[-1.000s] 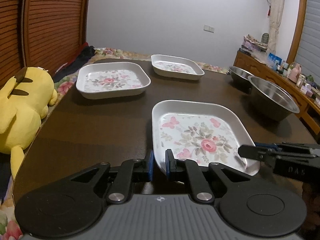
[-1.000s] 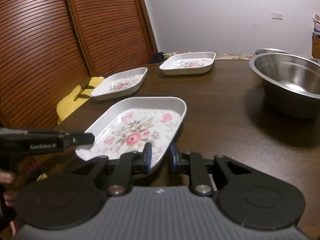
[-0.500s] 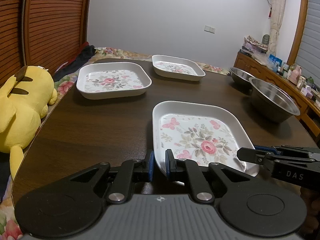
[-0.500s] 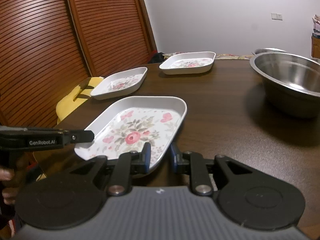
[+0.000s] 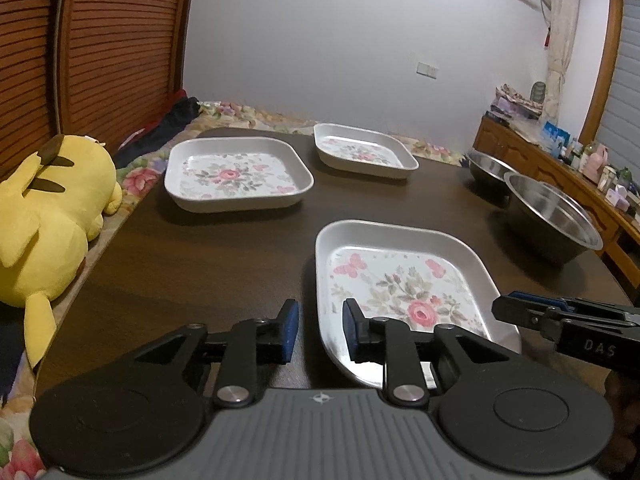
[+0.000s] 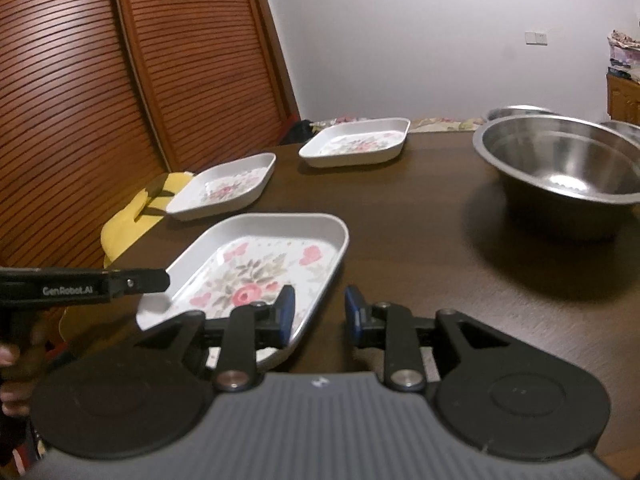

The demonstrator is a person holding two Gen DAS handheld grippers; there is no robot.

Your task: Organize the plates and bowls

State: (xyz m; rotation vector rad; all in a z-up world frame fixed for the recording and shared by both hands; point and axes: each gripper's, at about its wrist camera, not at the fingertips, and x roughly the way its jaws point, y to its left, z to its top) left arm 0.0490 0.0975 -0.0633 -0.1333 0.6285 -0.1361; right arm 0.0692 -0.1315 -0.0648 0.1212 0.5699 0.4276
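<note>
White floral plate [image 5: 404,292]: you are straddling rim with left gripper [image 5: 318,330] and right gripper [image 6: 318,314], jaws wide; be closing both evenly, lifting level.

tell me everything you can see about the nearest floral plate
The nearest floral plate is a white, rounded-square dish with raised walls, printed with pink roses and butterflies; it looks like melamine. It lies on the dark wooden table. The left tongs and right tongs each straddle a near rim, open.
</note>
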